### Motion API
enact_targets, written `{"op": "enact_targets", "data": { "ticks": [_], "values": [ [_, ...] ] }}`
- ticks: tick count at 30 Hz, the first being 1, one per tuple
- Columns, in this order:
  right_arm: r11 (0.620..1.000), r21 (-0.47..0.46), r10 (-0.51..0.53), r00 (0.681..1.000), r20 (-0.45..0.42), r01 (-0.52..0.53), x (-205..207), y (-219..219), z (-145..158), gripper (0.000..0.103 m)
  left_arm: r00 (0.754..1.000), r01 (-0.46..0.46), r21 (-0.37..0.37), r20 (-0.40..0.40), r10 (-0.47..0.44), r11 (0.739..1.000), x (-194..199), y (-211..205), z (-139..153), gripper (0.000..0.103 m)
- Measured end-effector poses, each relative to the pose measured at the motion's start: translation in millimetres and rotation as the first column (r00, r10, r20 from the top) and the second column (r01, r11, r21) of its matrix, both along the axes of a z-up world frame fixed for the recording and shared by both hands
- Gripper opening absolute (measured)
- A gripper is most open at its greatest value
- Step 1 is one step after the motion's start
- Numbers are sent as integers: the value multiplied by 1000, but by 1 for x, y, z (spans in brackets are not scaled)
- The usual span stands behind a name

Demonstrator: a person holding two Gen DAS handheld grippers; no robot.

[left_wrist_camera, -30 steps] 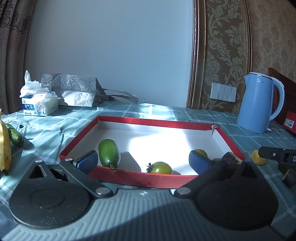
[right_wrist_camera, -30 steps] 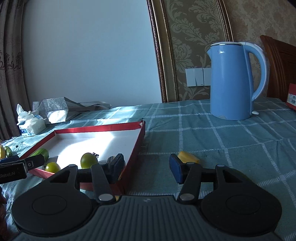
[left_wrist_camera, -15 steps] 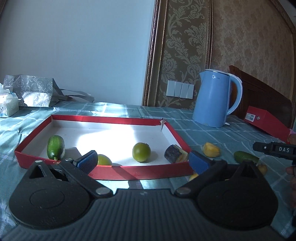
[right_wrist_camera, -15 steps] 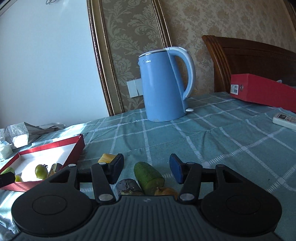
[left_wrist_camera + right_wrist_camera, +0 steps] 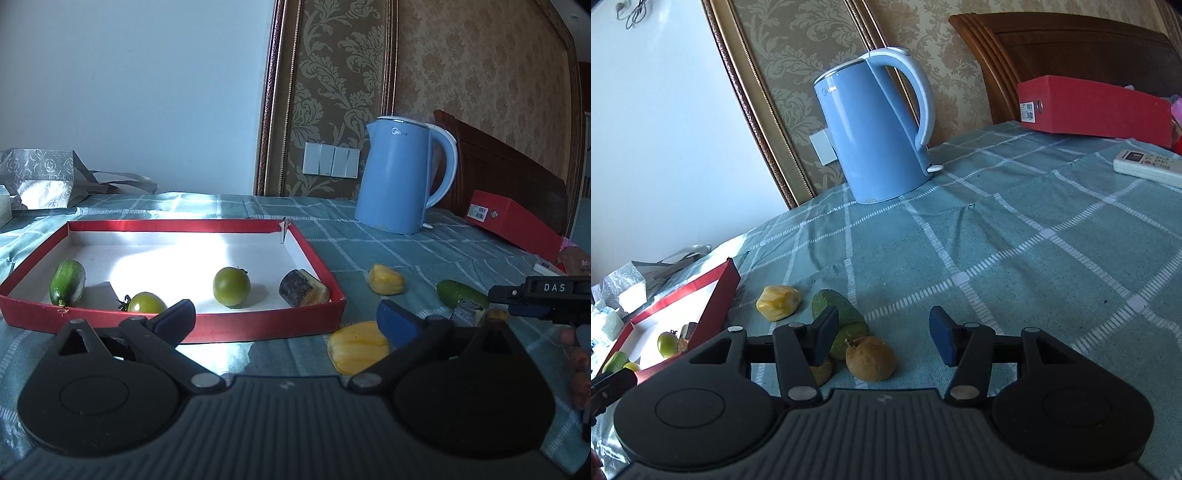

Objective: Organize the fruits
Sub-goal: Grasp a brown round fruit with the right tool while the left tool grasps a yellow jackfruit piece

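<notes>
A red-rimmed tray [image 5: 321, 258] holds a cucumber piece [image 5: 66, 281], two green tomatoes [image 5: 231, 286] [image 5: 147, 302] and a dark cut piece [image 5: 303, 288]. On the cloth right of it lie two yellow fruit pieces [image 5: 356, 346] [image 5: 386, 279] and a cucumber [image 5: 460, 293]. My left gripper [image 5: 284, 319] is open and empty, near the tray's front right corner. My right gripper [image 5: 882, 334] is open and empty over a brown round fruit [image 5: 870, 358], beside a cucumber [image 5: 838, 314] and a yellow piece [image 5: 778, 302]. The right gripper's body [image 5: 546, 301] shows at the left wrist view's right edge.
A blue kettle [image 5: 402, 177] stands at the back of the checked tablecloth [image 5: 1015, 251]. A red box [image 5: 1093, 107] and a remote control [image 5: 1148, 166] lie at the far right. A silver bag [image 5: 40, 177] is at the back left.
Both grippers have swung to the right. The left one moved from over the tray to its right corner. The right one dropped toward the brown fruit and tilted.
</notes>
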State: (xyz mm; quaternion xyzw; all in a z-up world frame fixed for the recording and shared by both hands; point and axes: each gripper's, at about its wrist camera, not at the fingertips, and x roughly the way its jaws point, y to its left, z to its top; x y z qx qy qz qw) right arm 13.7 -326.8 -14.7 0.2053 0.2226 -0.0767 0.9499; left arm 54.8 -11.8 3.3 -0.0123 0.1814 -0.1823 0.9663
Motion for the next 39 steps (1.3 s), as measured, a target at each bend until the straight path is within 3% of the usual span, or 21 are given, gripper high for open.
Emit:
{"op": "enact_targets", "data": {
  "ticks": [4,10,13,20,26,31,39],
  "values": [
    [998,-65,19,1000,-10,-20,-2,9,3,53,1000,-7,16,1,7,1000,0,-3,0,103],
    [997,-65,39,998,-50,-42,-6,7,2,53,998,-57,-17,-6,57,998,4,6,0,103],
    [997,-50,58,994,-92,-62,4,7,-2,47,999,-38,-22,-7,38,999,4,5,1,103],
    [989,-130,61,990,-127,-77,13,19,-1,33,1000,-1,28,4,1,1000,1,-9,0,103],
    [980,-185,41,988,-150,-68,16,27,0,28,999,50,73,-17,-49,996,0,-33,-2,103],
    [995,-96,21,994,-109,-31,10,13,-1,28,998,54,144,-36,-49,988,4,-52,-6,103],
    [998,59,-13,999,-51,16,7,-4,-6,28,995,78,163,-71,-67,983,11,-61,-9,101]
  ]
}}
